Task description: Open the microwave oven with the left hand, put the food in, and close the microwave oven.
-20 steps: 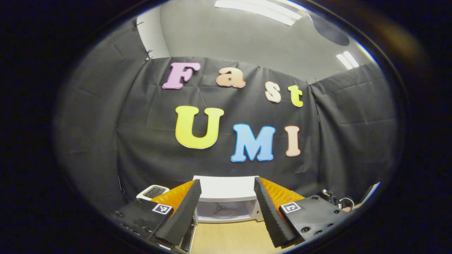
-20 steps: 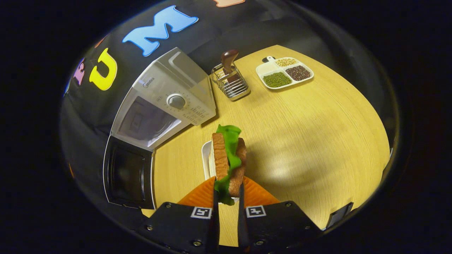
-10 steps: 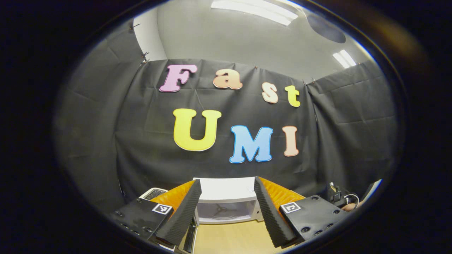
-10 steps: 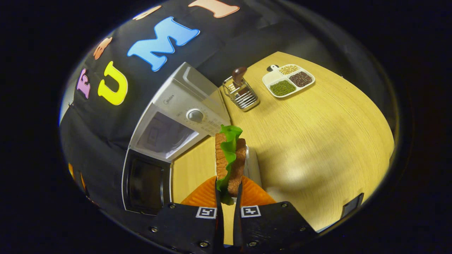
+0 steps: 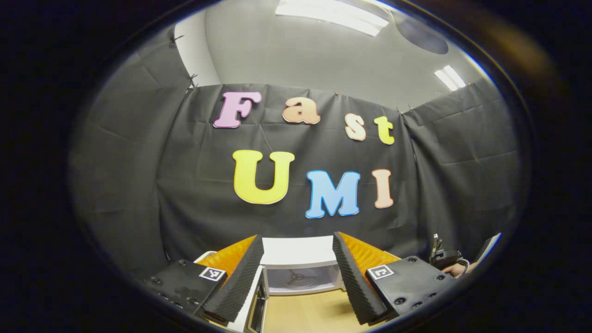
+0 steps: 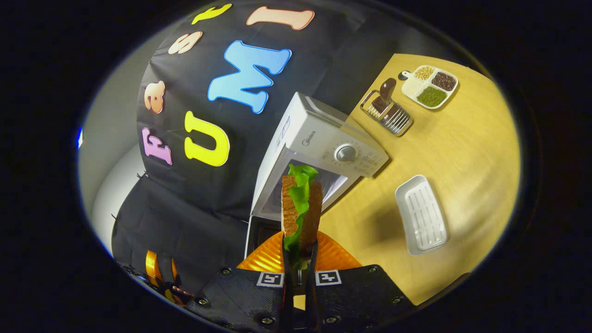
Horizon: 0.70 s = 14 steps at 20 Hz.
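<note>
gripping sandwich (image 6: 301,208) in right gripper (image 6: 298,259), left gripper (image 5: 298,273) spread wide, microwave (image 6: 319,148) door open

Surface: light wood-grain table (image 6: 462,152), seen in the right gripper view; also a strip at the bottom of the left gripper view (image 5: 305,314).
Back, by the cloth wall: white microwave oven (image 6: 323,138), door swung open.
Beside the oven: wire rack (image 6: 391,118) holding a brown-handled item.
Far corner: divided white dish (image 6: 430,85) with three kinds of beans.
Nearer: empty white ribbed tray (image 6: 422,215), well apart from the oven.
</note>
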### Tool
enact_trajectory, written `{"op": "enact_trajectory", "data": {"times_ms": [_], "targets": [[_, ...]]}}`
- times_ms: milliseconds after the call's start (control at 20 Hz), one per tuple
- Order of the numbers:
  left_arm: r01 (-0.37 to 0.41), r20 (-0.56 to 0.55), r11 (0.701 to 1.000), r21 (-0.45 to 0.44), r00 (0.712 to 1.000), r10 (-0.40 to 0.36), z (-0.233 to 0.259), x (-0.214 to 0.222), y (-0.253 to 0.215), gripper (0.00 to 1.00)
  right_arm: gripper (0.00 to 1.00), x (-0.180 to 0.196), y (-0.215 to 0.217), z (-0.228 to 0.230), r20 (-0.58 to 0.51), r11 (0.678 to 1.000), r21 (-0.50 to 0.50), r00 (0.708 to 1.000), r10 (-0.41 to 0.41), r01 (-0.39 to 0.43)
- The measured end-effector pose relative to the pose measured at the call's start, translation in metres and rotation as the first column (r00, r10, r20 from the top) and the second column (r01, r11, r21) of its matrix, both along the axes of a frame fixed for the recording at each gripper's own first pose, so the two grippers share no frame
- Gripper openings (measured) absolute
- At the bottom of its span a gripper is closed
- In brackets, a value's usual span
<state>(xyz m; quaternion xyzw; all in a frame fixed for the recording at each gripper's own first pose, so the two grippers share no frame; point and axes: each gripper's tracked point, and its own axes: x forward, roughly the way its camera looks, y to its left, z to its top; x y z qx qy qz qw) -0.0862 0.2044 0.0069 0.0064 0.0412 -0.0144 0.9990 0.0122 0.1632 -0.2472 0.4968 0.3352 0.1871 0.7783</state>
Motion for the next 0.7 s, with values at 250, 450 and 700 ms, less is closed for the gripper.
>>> {"op": "enact_trajectory", "data": {"times_ms": [250, 450, 700], "targets": [[-0.063, 0.008, 0.998, 0.007, 0.998, 0.063, 0.008, -0.022, 0.028, 0.95, 0.10, 0.025, 0.043, 0.002, 0.015, 0.994, 0.102, 0.999, -0.038, 0.037], [-0.119, 0.011, 0.993, -0.002, 0.993, 0.119, 0.011, -0.037, 0.048, 0.95, 0.10, 0.054, 0.072, -0.017, -0.022, 0.985, 0.145, 0.996, -0.090, 0.092], [-0.174, 0.013, 0.985, 0.013, 0.985, 0.174, 0.016, -0.050, 0.069, 0.95, 0.10, 0.091, 0.103, -0.046, -0.079, 0.975, 0.158, 0.986, -0.144, 0.155]]}}
